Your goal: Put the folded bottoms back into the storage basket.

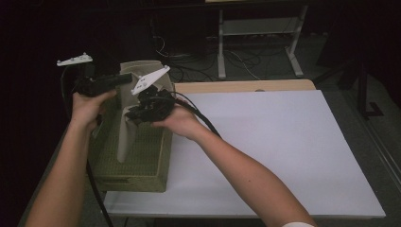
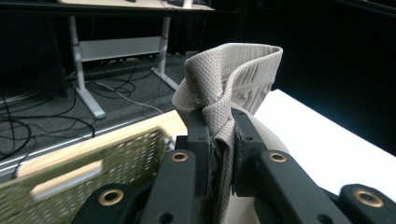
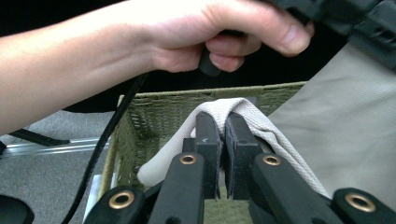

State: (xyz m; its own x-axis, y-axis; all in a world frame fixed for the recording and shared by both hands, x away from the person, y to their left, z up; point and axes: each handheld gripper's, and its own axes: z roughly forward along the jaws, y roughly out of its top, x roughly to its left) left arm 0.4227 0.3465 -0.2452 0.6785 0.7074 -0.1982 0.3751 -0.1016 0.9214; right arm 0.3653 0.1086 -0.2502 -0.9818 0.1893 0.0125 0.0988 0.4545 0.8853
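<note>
A beige garment (image 1: 124, 135) with a ribbed elastic waistband (image 2: 243, 65) hangs over a green woven basket (image 1: 142, 177) at the table's left end. My left gripper (image 1: 126, 78) is shut on a bunched fold of the garment's mesh cloth (image 2: 223, 126). My right gripper (image 1: 132, 115) is shut on a strip of the garment's edge (image 3: 222, 123), just above the basket's inside (image 3: 159, 116). The two grippers are close together, the left one higher and farther back. Loose cloth (image 3: 345, 112) falls to the right in the right gripper view.
A white board (image 1: 283, 146) covers the table to the right of the basket. Behind the table stand a metal desk frame (image 1: 257, 42) and loose cables (image 1: 236, 59) on the floor. The hand holding the left gripper (image 3: 210, 28) is just above the right gripper's jaws.
</note>
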